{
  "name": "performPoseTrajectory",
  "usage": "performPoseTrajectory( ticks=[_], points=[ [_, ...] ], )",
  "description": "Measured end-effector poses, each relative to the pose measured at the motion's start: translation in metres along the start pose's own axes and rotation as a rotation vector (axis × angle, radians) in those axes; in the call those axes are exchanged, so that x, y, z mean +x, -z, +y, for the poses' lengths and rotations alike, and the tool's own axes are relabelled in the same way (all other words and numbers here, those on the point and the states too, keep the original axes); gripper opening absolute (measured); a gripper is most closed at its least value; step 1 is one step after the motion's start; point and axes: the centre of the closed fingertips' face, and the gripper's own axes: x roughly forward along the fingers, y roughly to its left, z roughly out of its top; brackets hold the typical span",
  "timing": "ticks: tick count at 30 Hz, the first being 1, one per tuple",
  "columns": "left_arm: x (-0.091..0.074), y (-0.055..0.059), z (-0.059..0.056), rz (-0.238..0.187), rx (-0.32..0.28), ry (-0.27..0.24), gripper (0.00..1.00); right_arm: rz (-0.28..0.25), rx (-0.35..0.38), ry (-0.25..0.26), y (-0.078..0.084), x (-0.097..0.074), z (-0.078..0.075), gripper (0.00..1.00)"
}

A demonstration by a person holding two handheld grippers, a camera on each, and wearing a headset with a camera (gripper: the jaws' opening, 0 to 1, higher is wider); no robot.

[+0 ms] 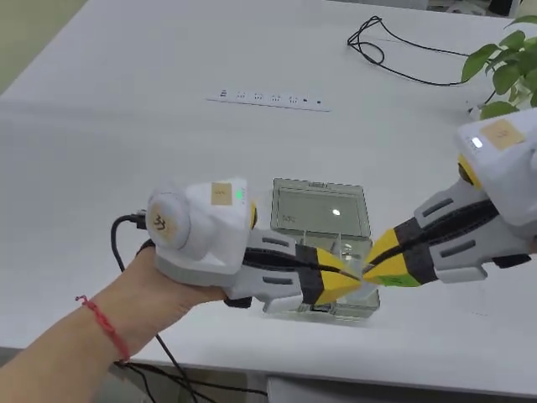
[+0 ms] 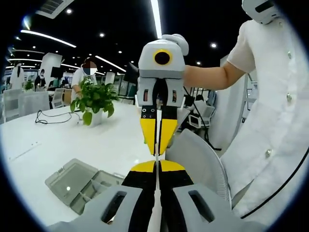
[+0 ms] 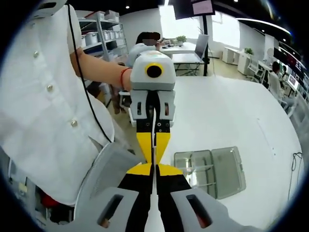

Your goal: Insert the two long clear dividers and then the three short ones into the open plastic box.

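Evidently you're mid-task. Head view: your yellow-tipped left gripper [image 1: 354,282] and right gripper [image 1: 372,269] meet over the open clear plastic box [image 1: 323,214]. Left gripper view: both jaw pairs are clamped on one thin clear divider strip [image 2: 155,203], edge-on. Right gripper view: some dividers [image 3: 199,169] already stand in the box; how many is unclear.

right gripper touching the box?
Apart. In the left gripper view the right gripper hangs clear of the open box. Bare white table shows between its tips and the box's rim.
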Motion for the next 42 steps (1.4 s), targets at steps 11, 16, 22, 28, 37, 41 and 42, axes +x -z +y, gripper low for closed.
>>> performPoseTrajectory(
  ticks=[11,16,22,28,37,41,42],
  points=[
    [-0.002,0.002,-0.002,-0.001,-0.001,-0.005,0.00,0.001,-0.019,-0.023,0.000,0.003,0.003,0.03],
    [-0.003,0.003,-0.002,0.004,0.004,-0.007,0.00,0.004,-0.028,-0.026,0.000,0.004,0.004,0.03],
    [-0.003,0.005,-0.001,0.008,0.000,-0.015,0.00,0.010,-0.030,-0.021,0.001,0.005,0.003,0.03],
    [-0.005,0.008,0.001,0.017,-0.003,-0.027,0.02,0.018,-0.032,-0.011,0.004,0.004,-0.002,0.03],
    [-0.012,0.016,0.007,0.038,-0.009,-0.065,0.08,0.023,-0.024,0.021,0.005,-0.001,-0.010,0.03],
    [-0.018,0.021,0.012,0.045,-0.018,-0.097,0.14,0.032,-0.018,0.037,0.007,-0.003,-0.014,0.03],
    [-0.020,0.022,0.014,0.047,-0.023,-0.105,0.15,0.035,-0.019,0.041,0.007,-0.004,-0.015,0.03]
  ],
)
